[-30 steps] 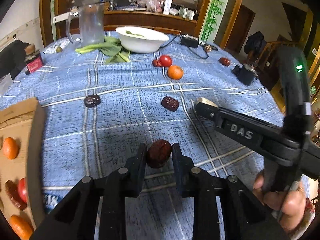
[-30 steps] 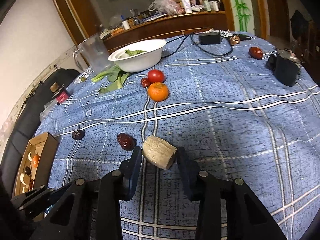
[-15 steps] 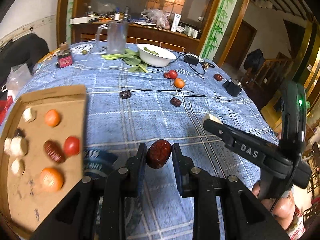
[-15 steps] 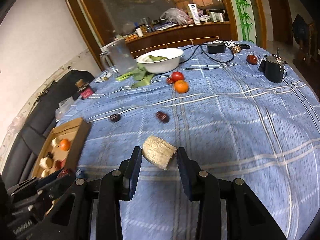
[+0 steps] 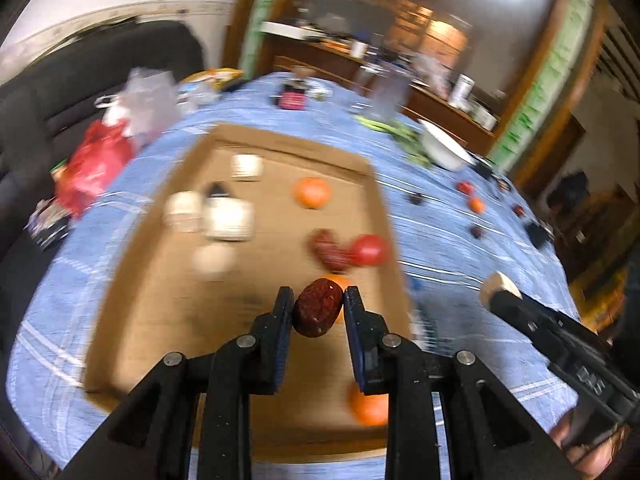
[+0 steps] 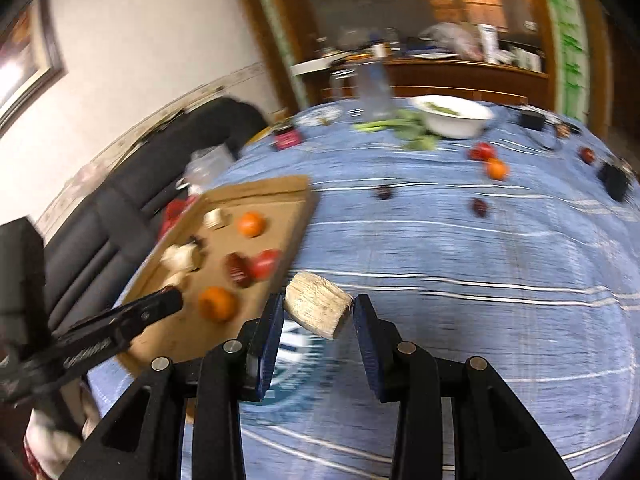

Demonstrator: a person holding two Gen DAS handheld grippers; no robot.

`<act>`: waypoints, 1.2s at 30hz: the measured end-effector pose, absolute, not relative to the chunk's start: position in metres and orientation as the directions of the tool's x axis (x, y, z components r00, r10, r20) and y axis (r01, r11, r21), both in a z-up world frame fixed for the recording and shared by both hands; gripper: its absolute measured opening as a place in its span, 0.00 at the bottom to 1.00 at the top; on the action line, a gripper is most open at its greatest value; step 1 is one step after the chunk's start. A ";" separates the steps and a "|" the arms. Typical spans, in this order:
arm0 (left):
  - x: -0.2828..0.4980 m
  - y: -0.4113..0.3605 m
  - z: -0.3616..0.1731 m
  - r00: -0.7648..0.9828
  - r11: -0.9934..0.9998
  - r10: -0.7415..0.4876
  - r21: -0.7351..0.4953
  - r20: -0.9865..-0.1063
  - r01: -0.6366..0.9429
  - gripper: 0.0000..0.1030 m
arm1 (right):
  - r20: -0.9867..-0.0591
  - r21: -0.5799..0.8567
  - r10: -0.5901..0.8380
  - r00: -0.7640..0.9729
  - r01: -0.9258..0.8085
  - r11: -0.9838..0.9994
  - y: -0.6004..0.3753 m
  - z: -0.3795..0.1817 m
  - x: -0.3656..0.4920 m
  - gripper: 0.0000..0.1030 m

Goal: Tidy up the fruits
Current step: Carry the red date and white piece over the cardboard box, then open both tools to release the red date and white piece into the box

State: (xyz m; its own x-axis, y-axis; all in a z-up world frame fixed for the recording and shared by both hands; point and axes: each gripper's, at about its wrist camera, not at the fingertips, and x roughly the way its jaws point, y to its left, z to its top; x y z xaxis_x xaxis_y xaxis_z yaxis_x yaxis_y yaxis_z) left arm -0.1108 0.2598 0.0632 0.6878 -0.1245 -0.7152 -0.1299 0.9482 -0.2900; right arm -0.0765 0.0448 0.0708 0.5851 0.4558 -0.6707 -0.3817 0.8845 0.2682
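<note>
Left wrist view first, and it's a blurry one: the left gripper [image 5: 319, 312] has its fingers [image 5: 282, 318] clamped on a dark red date [image 5: 318, 312], held up over the near part of the cardboard tray [image 5: 160, 312]. In the tray lie pale root chunks [image 5: 228, 220] on the left, an orange [image 5: 312, 192] further back, a tomato [image 5: 370, 250] touching another date [image 5: 330, 254], and a second orange [image 5: 368, 404] near the front edge. Off to the right, the right gripper [image 5: 496, 290] comes in with a pale piece at its tip, above the blue checked cloth of the desk [image 5: 460, 240].

Over to the right wrist view: the right gripper [image 6: 318, 312] has its fingers [image 6: 366, 332] closed on a pale ridged root chunk [image 6: 318, 310], held over the cloth just beside the tray's [image 6: 264, 188] right edge. The left gripper [image 6: 172, 300] reaches over the tray from the left. Further back on the desk [image 6: 480, 280] sit two loose dates [image 6: 478, 206], a tomato and orange pair [image 6: 490, 160], and a white bowl [image 6: 456, 118] beside leafy greens [image 6: 404, 130].
</note>
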 end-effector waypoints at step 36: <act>-0.117 0.303 0.050 0.676 0.940 -0.015 -0.240 -0.737 -0.242 0.59 | -0.748 0.192 0.494 0.443 -0.569 0.800 0.156 0.029 -0.092 0.50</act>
State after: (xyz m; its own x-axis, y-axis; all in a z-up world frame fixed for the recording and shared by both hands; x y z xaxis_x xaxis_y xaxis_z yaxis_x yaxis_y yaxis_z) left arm -0.1167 0.3035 0.0498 0.6757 -0.0145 -0.7371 -0.2419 0.9401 -0.2403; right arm -0.0922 0.1563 0.0294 0.4429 0.4943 -0.7480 -0.5687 0.7998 0.1919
